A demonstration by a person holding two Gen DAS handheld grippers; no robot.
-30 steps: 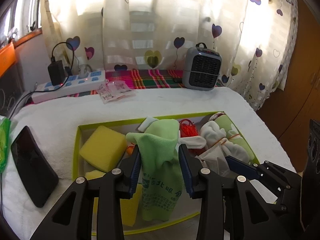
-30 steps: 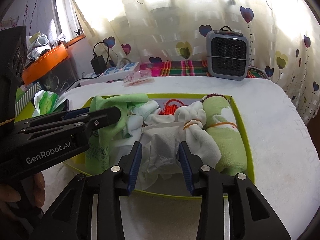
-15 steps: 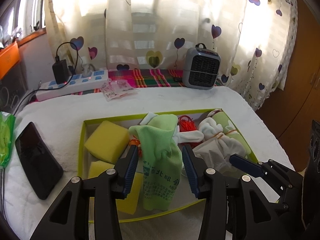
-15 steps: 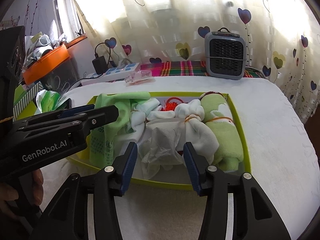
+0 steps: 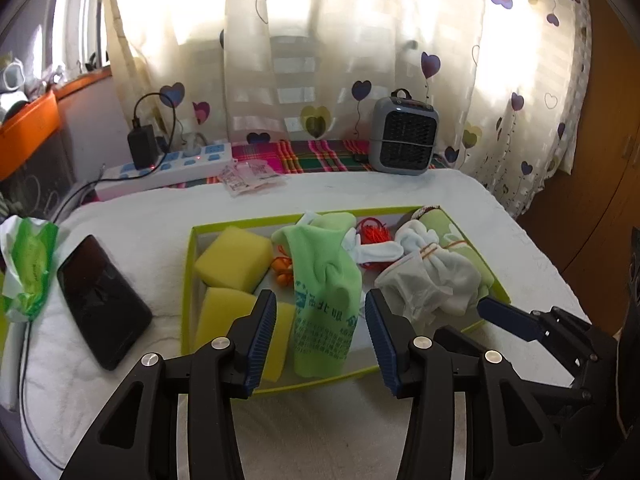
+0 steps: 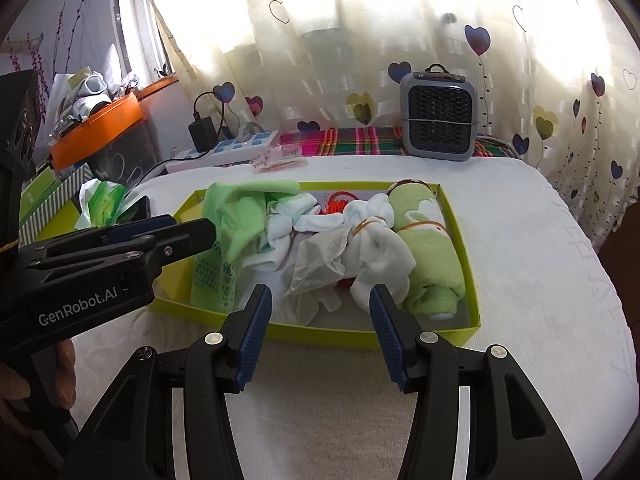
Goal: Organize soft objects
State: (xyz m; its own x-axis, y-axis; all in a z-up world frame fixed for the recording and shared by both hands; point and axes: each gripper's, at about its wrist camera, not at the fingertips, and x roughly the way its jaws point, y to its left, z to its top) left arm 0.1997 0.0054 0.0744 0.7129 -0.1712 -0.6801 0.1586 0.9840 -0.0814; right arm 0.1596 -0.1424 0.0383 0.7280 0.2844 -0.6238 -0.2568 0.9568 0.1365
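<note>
Both tongs have just been opening and drawn back from the green-rimmed box (image 6: 472,320) on the bed. Left tongs (image 5: 320,320) stand open, clear of the green cloth (image 5: 324,280); right tongs (image 6: 320,320) open, clear of the white bundle (image 6: 376,248). Both items lie released inside the box; placement appears finished.

Lime-green box (image 6: 460,330), yellow sponges (image 5: 234,258), light green cloth (image 5: 324,280) with teal print, white socks (image 6: 380,256), orange strings (image 5: 374,232), grey heater (image 6: 438,118), cream curtain (image 6: 320,40) with purple hearts, plaid cloth (image 5: 320,156), black phone (image 5: 102,300).
</note>
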